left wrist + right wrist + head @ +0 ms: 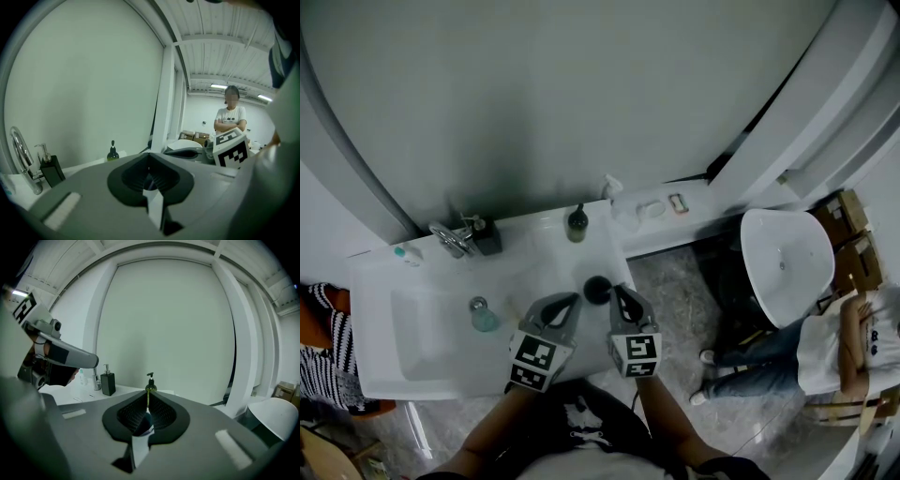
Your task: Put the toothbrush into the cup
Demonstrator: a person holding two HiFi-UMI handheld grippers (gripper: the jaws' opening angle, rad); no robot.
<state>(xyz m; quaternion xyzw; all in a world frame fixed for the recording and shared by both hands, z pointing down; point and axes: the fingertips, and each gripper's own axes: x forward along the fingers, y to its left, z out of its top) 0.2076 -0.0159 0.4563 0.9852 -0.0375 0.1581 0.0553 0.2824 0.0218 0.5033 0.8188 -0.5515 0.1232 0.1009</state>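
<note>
The left gripper [149, 157], jaws pressed together and empty, hovers beside the right gripper [148, 395], which pinches a slim toothbrush [146, 423], mostly hidden and hard to identify. Just beyond, a dark cup [597, 289] stands on the white basin counter [546, 246]. A bare wall [581, 94] rises behind, and an onlooker [839, 342] is cut off at the right edge.

**Both grippers closed, side by side**

In the lower centre of the head view, the left gripper [570, 300] and right gripper [618, 292] sit just apart. Both point toward the top of the frame and lean slightly toward each other. The left cube [532, 362] and right cube [637, 354] face the camera. The left forearm [487, 439] and right forearm [667, 424] rise from the bottom edge. In each gripper view the jaws meet at their tips, and the right pair shows only a hair-thin slit.
</note>
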